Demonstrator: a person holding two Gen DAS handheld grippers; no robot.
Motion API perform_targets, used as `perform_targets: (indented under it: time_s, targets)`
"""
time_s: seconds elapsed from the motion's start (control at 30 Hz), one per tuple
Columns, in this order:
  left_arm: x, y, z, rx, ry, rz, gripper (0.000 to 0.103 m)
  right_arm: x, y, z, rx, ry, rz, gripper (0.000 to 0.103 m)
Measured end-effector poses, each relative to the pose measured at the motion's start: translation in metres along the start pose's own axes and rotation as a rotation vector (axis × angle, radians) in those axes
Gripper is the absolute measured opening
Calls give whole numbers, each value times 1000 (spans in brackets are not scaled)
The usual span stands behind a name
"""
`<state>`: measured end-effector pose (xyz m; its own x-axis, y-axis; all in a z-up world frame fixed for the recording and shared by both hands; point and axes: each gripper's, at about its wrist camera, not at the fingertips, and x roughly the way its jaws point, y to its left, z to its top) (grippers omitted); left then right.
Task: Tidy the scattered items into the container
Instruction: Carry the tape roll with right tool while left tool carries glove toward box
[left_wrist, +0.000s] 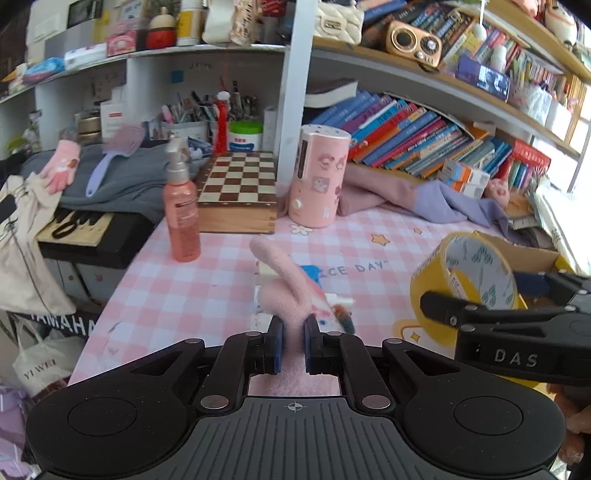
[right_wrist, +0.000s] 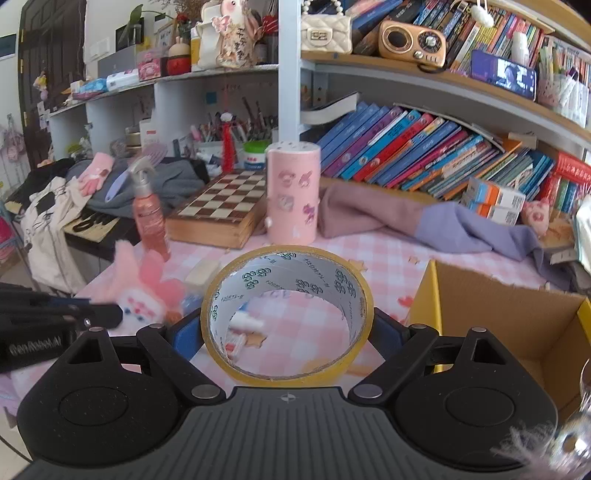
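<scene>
Nearest, the left tool (left_wrist: 293, 345) is pressed together on a pink plush toy (left_wrist: 286, 286), lifted above the pink checked table (left_wrist: 177, 291) so it can be carried. To its right, the right tool (right_wrist: 288, 334) pinches a roll of yellow tape (right_wrist: 288, 314) by its outer sides, hole facing forward. The open cardboard box (right_wrist: 517, 314), probably the container, sits just right of the tape; farther back stand a pink spray bottle (left_wrist: 181, 218) and a chessboard box (left_wrist: 238, 190).
</scene>
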<state>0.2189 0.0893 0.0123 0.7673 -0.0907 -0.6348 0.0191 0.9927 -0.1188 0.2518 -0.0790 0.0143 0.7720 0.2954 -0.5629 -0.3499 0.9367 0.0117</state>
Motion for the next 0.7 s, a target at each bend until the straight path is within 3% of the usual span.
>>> perform_targets:
  time_s: [0.23, 0.7]
  targets:
    - [-33, 3, -9, -43, -27, -58, 10, -21, 6, -15, 25, 66, 74, 90]
    - [-83, 20, -51, -74, -21, -101, 10, -70, 45, -46, 37, 85, 86, 90]
